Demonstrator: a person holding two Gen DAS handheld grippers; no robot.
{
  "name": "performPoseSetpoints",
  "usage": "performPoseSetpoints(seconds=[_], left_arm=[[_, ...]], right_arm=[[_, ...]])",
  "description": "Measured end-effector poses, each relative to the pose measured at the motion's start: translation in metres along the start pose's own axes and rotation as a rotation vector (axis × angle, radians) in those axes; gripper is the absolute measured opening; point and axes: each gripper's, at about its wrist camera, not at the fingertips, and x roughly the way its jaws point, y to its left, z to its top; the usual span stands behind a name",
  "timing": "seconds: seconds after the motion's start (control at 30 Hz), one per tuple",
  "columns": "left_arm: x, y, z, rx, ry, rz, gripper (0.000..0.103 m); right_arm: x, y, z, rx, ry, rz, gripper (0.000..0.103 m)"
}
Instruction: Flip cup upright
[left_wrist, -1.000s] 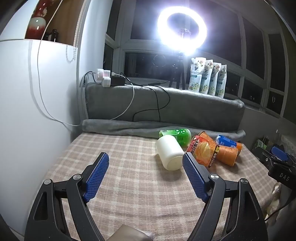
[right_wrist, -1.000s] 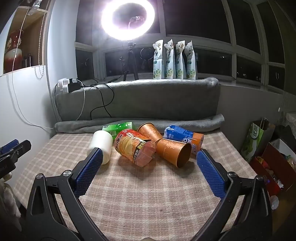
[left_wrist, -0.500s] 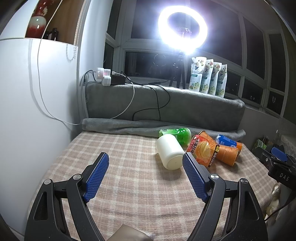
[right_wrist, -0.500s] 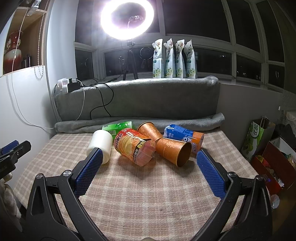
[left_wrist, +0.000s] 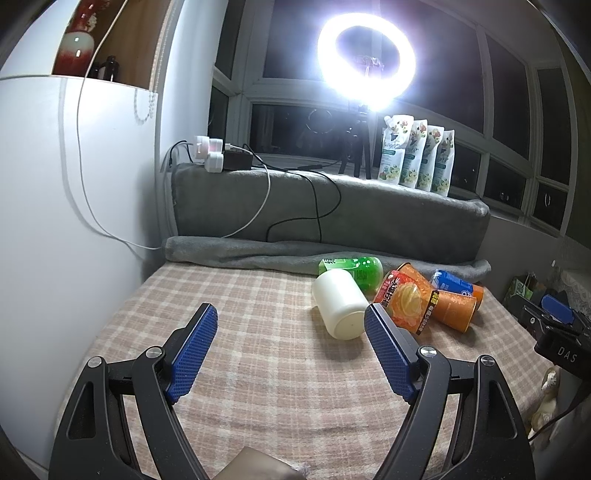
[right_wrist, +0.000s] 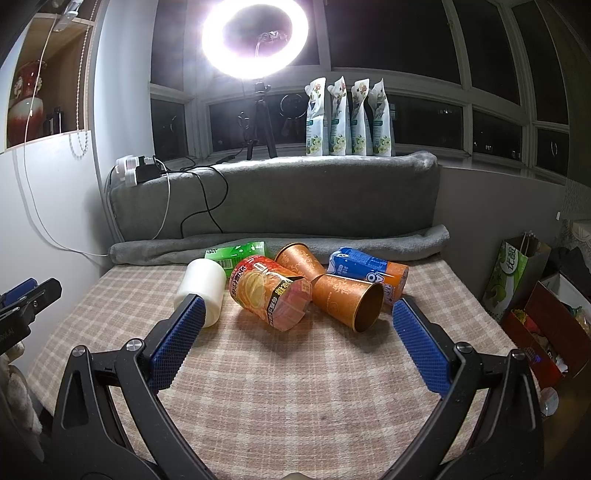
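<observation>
Several cups lie on their sides on the checked cloth (right_wrist: 295, 369). A white cup (left_wrist: 341, 302) (right_wrist: 202, 290) is at the left of the pile. A red-orange noodle cup (right_wrist: 269, 295) (left_wrist: 404, 306) lies beside it. Two copper cups (right_wrist: 347, 304) (right_wrist: 299, 258) lie beside it, one with its mouth toward me. A blue-orange cup (right_wrist: 369, 269) and a green one (left_wrist: 351, 267) lie behind. My left gripper (left_wrist: 291, 314) is open, short of the white cup. My right gripper (right_wrist: 295, 306) is open, short of the pile.
A grey padded backrest (right_wrist: 277, 199) and rolled blanket (right_wrist: 369, 240) border the far edge. A ring light (right_wrist: 255, 37), pouches (right_wrist: 347, 118) and a power strip with cables (left_wrist: 221, 158) sit on the sill. A white wall (left_wrist: 55, 221) is left; bags and boxes (right_wrist: 535, 302) are right.
Almost nothing has changed. Both grippers stay open and nearly still; the cups have not moved.
</observation>
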Motion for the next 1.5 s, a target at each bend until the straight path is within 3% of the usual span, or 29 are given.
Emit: performPoseSetpoints(seconds=[0.27,0.7,1.5], left_arm=[[-0.005,0.001,0.004,0.007,-0.027,0.012,0.082],[-0.024,-0.005,0.011,0.034,-0.140,0.049,0.082],[-0.028,-0.008,0.010,0.032,-0.140,0.042,0.082]], right_arm=[[-0.001,-0.002,0.002,0.006,-0.008,0.000,0.103],[-0.022,-0.003,0.013,0.020,-0.097,-0.016,0.103],[-0.027,-0.004,0.014,0.019,-0.113,-0.018,0.103]])
